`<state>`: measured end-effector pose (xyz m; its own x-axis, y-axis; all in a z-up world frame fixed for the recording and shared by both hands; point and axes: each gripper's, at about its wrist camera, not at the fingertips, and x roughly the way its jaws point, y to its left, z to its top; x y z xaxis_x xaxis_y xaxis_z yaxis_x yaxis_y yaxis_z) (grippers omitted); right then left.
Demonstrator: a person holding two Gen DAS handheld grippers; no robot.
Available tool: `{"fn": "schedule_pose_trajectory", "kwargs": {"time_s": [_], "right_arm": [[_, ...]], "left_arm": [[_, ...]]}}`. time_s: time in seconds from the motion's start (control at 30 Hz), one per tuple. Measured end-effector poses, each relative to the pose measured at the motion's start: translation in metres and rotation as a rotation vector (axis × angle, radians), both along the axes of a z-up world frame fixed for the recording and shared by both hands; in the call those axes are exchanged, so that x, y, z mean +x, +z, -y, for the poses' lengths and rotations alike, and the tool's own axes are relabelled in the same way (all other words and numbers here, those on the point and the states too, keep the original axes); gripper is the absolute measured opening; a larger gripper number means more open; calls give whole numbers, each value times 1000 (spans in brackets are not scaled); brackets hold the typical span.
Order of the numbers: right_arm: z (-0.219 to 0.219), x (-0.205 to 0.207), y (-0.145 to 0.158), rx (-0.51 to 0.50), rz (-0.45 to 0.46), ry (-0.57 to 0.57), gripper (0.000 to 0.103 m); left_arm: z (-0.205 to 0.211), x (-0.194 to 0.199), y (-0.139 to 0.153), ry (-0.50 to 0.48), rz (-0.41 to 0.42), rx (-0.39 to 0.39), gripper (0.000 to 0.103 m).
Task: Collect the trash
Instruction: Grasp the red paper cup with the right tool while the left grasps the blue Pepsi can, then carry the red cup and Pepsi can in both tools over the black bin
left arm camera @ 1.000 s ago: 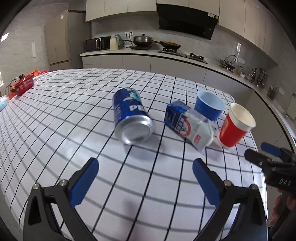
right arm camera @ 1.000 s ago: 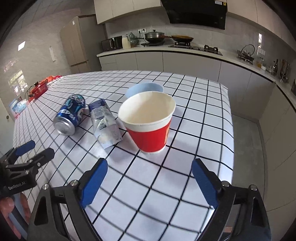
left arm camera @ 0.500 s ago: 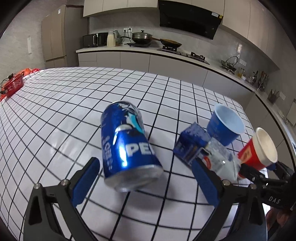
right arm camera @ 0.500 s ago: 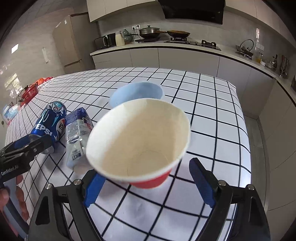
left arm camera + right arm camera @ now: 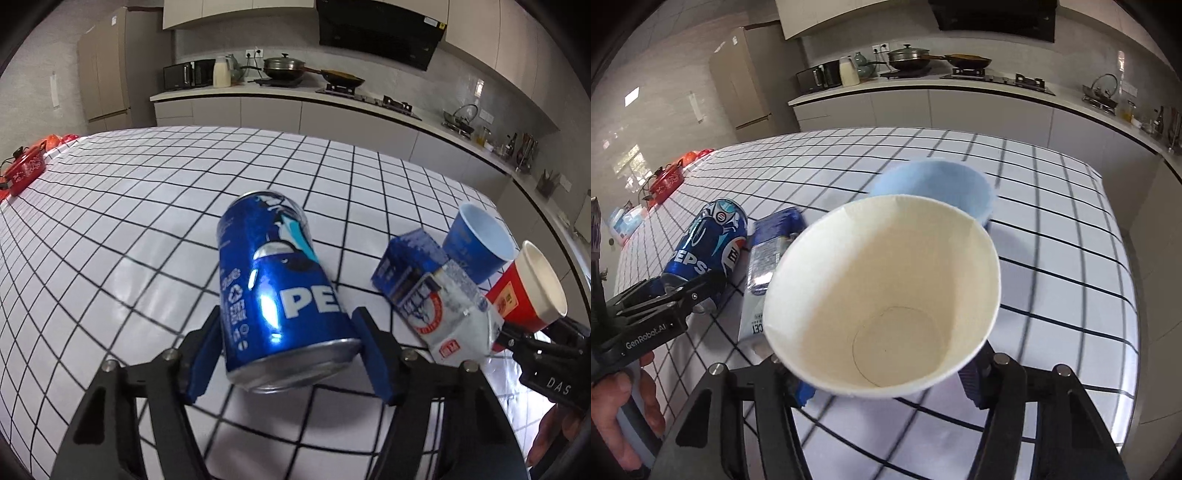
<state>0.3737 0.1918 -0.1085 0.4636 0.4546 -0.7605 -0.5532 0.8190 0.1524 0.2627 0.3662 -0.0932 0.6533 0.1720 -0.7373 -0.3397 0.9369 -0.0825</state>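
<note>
Left wrist view: the blue can point(image 5: 280, 295) lies on its side at centre frame on the checked bench point(image 5: 122, 236), between the left gripper point(image 5: 286, 354), whose jaws are closing and look to be touching its flanks. At right lie a crumpled carton point(image 5: 432, 295), a blue cup point(image 5: 476, 243) and a red cup point(image 5: 524, 291), both cups empty; the right gripper point(image 5: 517, 341) reaches the red cup's base. A second ago the can lay far ahead, the jaws wide.

Right wrist view: the red cup's empty cream interior point(image 5: 886, 291) fills the centre, between the right gripper's closing jaws; whether the pads press it is hidden. The blue cup point(image 5: 938, 188) is behind it, also empty. Only here do the can's far end point(image 5: 709, 240) and a hand point(image 5: 624, 413) holding the left gripper show, lower left. Earlier this cup stood upright, farther off.
</note>
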Motion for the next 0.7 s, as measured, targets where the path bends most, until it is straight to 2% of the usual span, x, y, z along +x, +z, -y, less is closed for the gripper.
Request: {"fn": "schedule_pose_trajectory", "kwargs": {"time_s": [0.2,0.6,0.7], "right_arm": [[-6,-8,2,7,13,7,62],[22,-24,16,16,28,4,62],[28,-30,19,15,32,5,61]], "left_arm": [[-3,-21,3,5,19,16,68],[7,-49,9,35,70,9,65],[11,-57,16,50,111,9,65]]}}
